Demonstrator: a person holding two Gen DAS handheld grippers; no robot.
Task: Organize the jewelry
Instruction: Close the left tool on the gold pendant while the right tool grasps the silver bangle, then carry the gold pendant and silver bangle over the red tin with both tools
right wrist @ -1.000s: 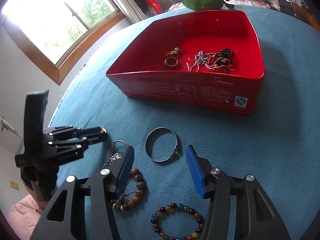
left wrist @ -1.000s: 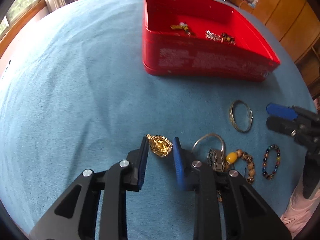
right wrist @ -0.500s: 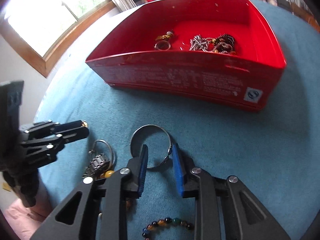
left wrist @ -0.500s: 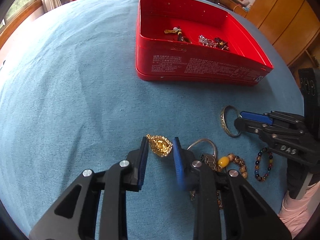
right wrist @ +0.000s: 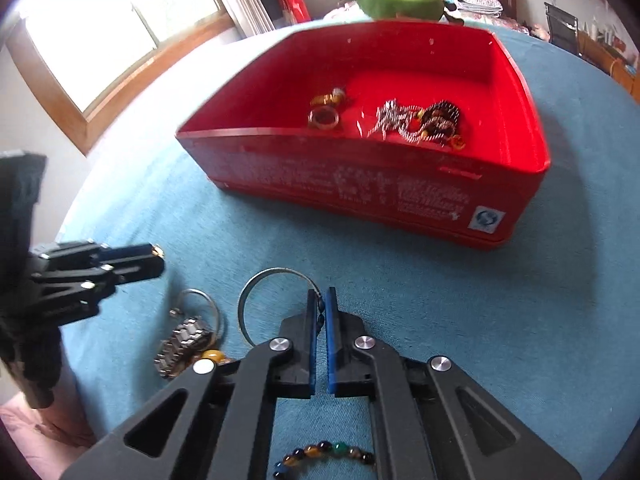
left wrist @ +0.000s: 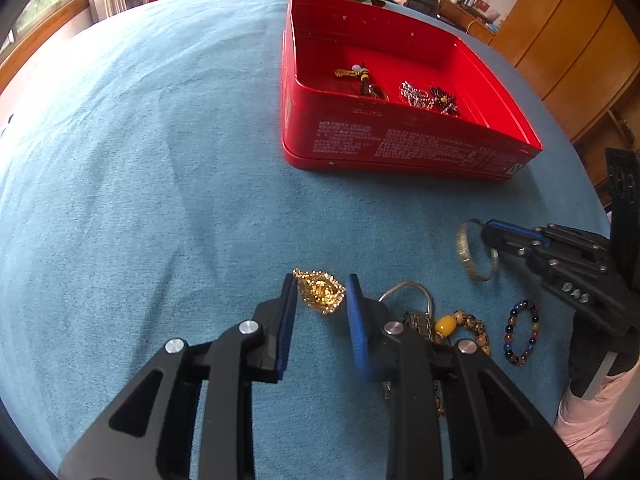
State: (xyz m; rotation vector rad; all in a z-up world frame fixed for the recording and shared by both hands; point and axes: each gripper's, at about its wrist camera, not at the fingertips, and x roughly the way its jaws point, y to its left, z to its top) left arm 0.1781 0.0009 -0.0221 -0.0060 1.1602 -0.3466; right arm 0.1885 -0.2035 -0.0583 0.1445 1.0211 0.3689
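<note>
Gripping bangle at its rim, right tongs nearly closed on the band, just off the blue cloth. Holding gold pendant between left tongs, narrow but gripping it. Next, by judgement: lift clear, carry to red box ahead, release inside. Remaining beside tongs: beads, watch.

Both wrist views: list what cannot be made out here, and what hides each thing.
- Watch, left wrist view: largely behind the left gripper finger.
- Wooden bead bracelet, right wrist view: only an amber bead shows past the right gripper.
- Multicolour bead bracelet, right wrist view: part hidden under the gripper's frame.
- Print on the red tin, right wrist view: blurred, unreadable.
- Silver bangle: the pinched stretch is hidden between the fingers.
</note>
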